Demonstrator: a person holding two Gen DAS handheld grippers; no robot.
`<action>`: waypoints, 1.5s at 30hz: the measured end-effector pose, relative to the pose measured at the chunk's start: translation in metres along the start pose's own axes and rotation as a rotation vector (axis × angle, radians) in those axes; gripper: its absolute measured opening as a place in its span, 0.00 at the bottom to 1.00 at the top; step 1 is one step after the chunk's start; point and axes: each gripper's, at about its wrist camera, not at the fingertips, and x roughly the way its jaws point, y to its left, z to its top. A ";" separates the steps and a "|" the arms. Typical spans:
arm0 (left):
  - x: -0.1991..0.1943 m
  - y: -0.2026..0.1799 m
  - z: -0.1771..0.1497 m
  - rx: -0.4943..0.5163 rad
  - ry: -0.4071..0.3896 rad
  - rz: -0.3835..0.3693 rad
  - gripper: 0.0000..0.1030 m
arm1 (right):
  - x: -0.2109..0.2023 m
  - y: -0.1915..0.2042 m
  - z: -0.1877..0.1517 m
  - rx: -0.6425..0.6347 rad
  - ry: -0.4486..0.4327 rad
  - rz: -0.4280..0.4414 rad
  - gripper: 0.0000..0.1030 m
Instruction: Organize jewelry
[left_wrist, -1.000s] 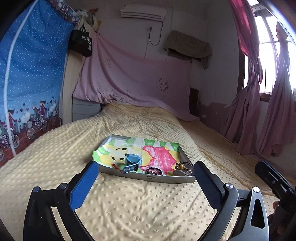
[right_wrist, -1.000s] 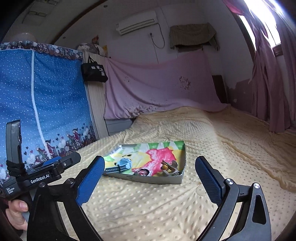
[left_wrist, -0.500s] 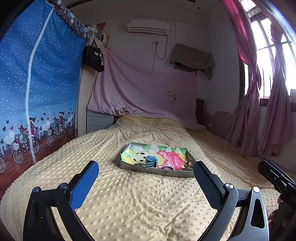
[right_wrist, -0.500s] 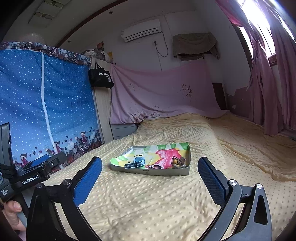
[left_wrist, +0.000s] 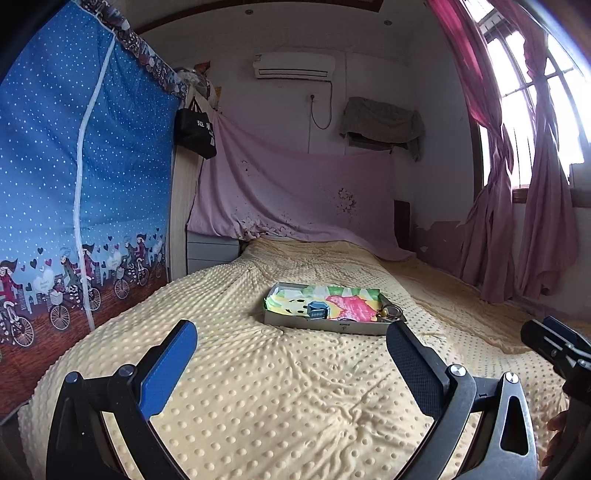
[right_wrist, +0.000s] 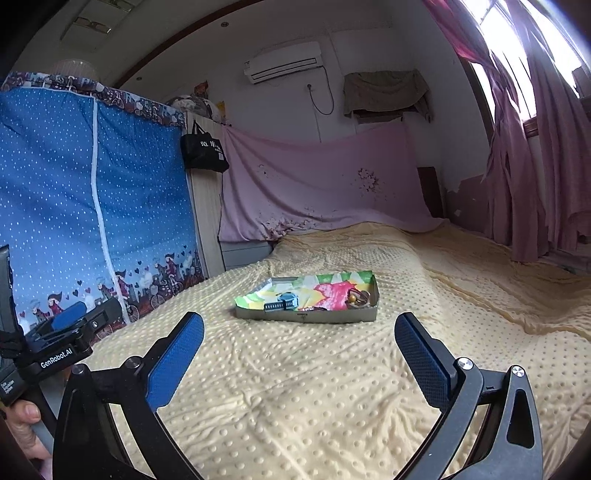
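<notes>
At the centre of both views a shallow grey cardboard tray (left_wrist: 325, 325) (right_wrist: 306, 316) sits on the bed, lined with glossy paper printed in yellow, green and pink. In it lie a blue-faced watch (left_wrist: 317, 309) (right_wrist: 284, 302) on the middle of the lining, and a cluster of gold-toned rings and small pieces (left_wrist: 391, 312) (right_wrist: 357, 298) at the right end; finer detail is too small to tell. The bedspread (left_wrist: 280, 398) (right_wrist: 295, 387) is a soft pale-yellow fabric covered in raised dots, lightly wrinkled, and nothing lies between the tongs and the tray.

The left tongs (left_wrist: 291, 350) stand wide apart with only bedspread between their blue-padded fingers (left_wrist: 166, 369), well short of the tray. The right tongs (right_wrist: 299, 350) also stand fully spread and hold nothing, their textured blue fingers (right_wrist: 177, 358) on black arms.

In the left part of the frames hangs a blue dotted curtain (left_wrist: 81, 177) with cartoon cyclists. A black bag (left_wrist: 195, 129) hangs in the upper middle, beside a draped pink sheet (left_wrist: 295, 199). An air conditioner (left_wrist: 293, 65) is mounted on the wall above. Pink curtains (left_wrist: 517, 206) frame the bright window at the right.
</notes>
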 end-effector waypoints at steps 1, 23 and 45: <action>-0.002 -0.001 -0.002 0.003 0.002 -0.003 1.00 | -0.003 0.001 -0.003 -0.007 0.004 -0.004 0.99; 0.006 -0.012 -0.057 0.060 0.062 0.040 1.00 | 0.005 -0.020 -0.047 -0.057 0.081 -0.073 0.99; 0.008 -0.005 -0.059 0.033 0.083 0.046 1.00 | 0.011 -0.020 -0.053 -0.024 0.096 -0.078 0.99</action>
